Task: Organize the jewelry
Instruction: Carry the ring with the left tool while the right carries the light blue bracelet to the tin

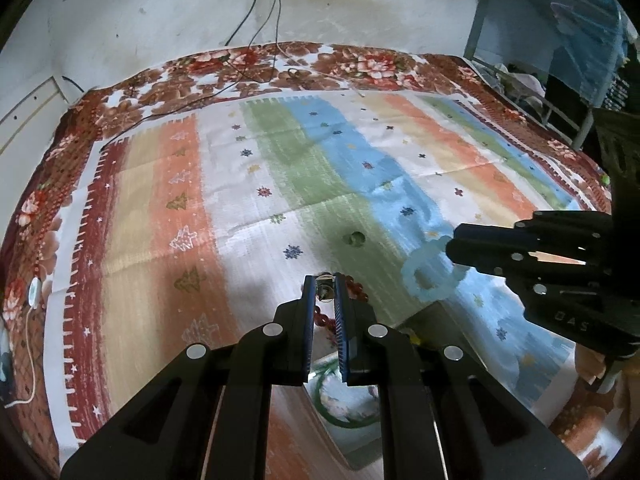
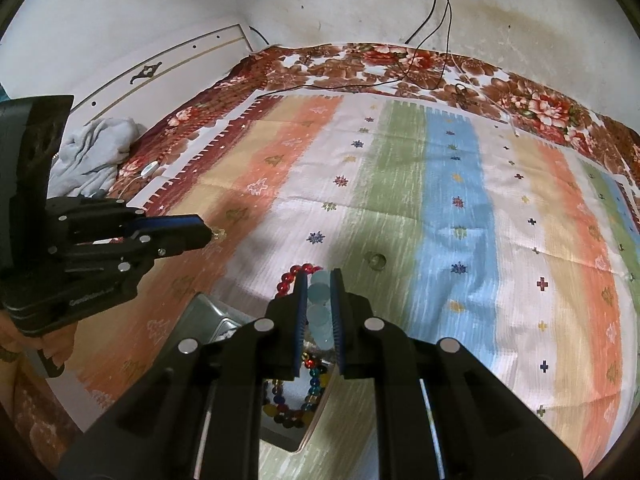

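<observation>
My left gripper [image 1: 325, 286] is shut on a small gold ring [image 1: 325, 289], held above the striped cloth; it shows from the side in the right wrist view [image 2: 208, 234] with the ring [image 2: 219, 234] at its tip. My right gripper [image 2: 319, 294] is shut on a pale blue bead bracelet [image 2: 320, 312], which hangs from it in the left wrist view [image 1: 426, 270]. A red bead bracelet [image 2: 294, 274] lies on the cloth just past the box; it also shows beside my left fingers [image 1: 357, 289]. An open jewelry box [image 2: 224, 322] below holds a multicolour bead bracelet [image 2: 298, 390] and a green bangle [image 1: 344, 416].
A small green ring [image 1: 356, 238] lies on the green stripe. The striped cloth [image 2: 460, 184] covers a floral bedspread [image 1: 360, 66]. Cables [image 1: 256, 12] run from a wall socket onto the bed. A grey cloth [image 2: 94, 152] is bunched at the left.
</observation>
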`<state>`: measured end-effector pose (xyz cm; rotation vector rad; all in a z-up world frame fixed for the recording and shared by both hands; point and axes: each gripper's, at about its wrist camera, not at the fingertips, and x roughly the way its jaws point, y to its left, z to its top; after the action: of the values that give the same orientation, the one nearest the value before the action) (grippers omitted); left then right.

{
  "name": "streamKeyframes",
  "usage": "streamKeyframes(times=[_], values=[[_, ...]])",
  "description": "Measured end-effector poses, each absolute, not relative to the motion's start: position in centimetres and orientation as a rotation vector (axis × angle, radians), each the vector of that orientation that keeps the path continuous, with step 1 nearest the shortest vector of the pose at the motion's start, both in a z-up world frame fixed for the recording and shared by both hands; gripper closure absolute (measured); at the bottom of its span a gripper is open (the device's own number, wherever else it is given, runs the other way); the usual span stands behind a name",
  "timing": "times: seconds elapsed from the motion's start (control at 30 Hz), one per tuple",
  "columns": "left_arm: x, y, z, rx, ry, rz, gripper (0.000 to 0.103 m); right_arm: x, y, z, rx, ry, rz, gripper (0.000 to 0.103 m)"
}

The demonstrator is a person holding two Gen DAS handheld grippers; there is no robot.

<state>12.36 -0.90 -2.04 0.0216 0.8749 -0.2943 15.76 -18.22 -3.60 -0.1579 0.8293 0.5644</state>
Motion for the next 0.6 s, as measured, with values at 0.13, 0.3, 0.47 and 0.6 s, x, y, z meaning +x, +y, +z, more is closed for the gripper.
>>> streamKeyframes(times=[0.13, 0.3, 0.47, 0.6], values=[[11.3, -1.2, -2.0, 0.027, 0.871, -0.307, 0.094, 14.9, -18.3, -3.2, -0.157, 0.815, 0.57, 0.09], [9.9, -1.6, -1.4, 0.021, 0.853, -0.33, 0.094, 13.4, -18.6, -2.3, -0.141, 0.792, 0.59, 0.09], [9.1, -2.0, -1.7, 0.029, 0.86, -0.338, 0.094, 12.5, -18.7, -2.3, -0.142, 0.794, 0.602, 0.09], [8.7, -2.0, -1.8, 0.026, 0.862, -0.343, 0.094, 11.8, -18.7, -2.4, -0.144, 0.801, 0.611, 0.09]])
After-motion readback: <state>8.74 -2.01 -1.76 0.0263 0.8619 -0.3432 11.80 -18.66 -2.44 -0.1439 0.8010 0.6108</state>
